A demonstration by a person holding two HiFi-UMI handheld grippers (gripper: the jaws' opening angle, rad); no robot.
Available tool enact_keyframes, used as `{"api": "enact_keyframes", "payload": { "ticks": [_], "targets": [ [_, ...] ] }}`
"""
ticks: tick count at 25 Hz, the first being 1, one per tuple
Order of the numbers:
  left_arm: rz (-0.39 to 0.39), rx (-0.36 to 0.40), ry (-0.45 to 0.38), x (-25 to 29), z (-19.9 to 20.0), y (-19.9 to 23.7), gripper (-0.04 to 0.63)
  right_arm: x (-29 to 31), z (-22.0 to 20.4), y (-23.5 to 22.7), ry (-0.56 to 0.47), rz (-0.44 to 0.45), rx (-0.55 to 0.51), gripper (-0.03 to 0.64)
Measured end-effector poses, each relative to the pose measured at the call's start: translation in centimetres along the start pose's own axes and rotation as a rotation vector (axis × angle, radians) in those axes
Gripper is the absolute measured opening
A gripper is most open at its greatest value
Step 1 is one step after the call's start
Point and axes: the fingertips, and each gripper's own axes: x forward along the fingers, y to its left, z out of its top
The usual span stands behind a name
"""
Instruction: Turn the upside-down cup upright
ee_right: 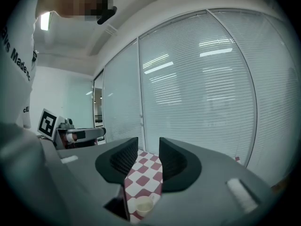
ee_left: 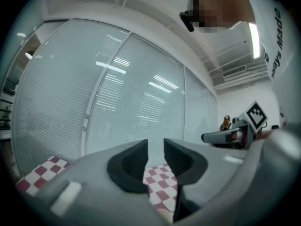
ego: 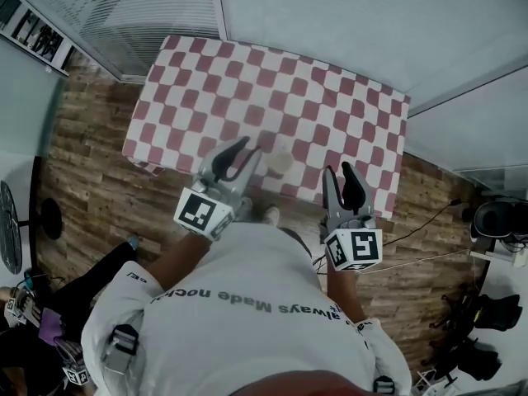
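Note:
A pale cup (ego: pixel 280 162) stands mouth-up near the front edge of the red-and-white checked table (ego: pixel 247 81). From the right gripper view the cup (ee_right: pixel 143 205) appears far below the jaws, its hollow showing. My left gripper (ego: pixel 252 147) is held in the air just left of the cup, its jaws a little apart and empty (ee_left: pixel 155 145). My right gripper (ego: pixel 337 168) hovers to the cup's right, above the table's front edge. Its jaws are drawn close with only a slit between them and hold nothing (ee_right: pixel 148 142). Both grippers point about level, toward the blinds.
Glass walls with blinds (ego: pixel 148 15) stand behind the table. Wooden floor (ego: pixel 91 188) surrounds it. Cables (ego: pixel 421 238) and dark equipment (ego: pixel 495 221) lie at the right. The person's white-shirted body (ego: pixel 247 320) fills the near side.

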Motion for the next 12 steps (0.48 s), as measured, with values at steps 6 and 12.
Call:
{"api": "enact_keyframes", "payload": {
  "ticks": [6, 12],
  "targets": [
    [0.019, 0.004, -0.015, -0.9, 1.2, -0.2, 0.107, -1.1, 1.7, 0.5, -0.025, 0.012, -0.01, 0.141],
    [-0.004, 0.006, -0.017, -0.6, 1.8, -1.2, 0.107, -1.5, 2.5, 0.9, -0.036, 0.008, -0.025, 0.137]
  ]
}}
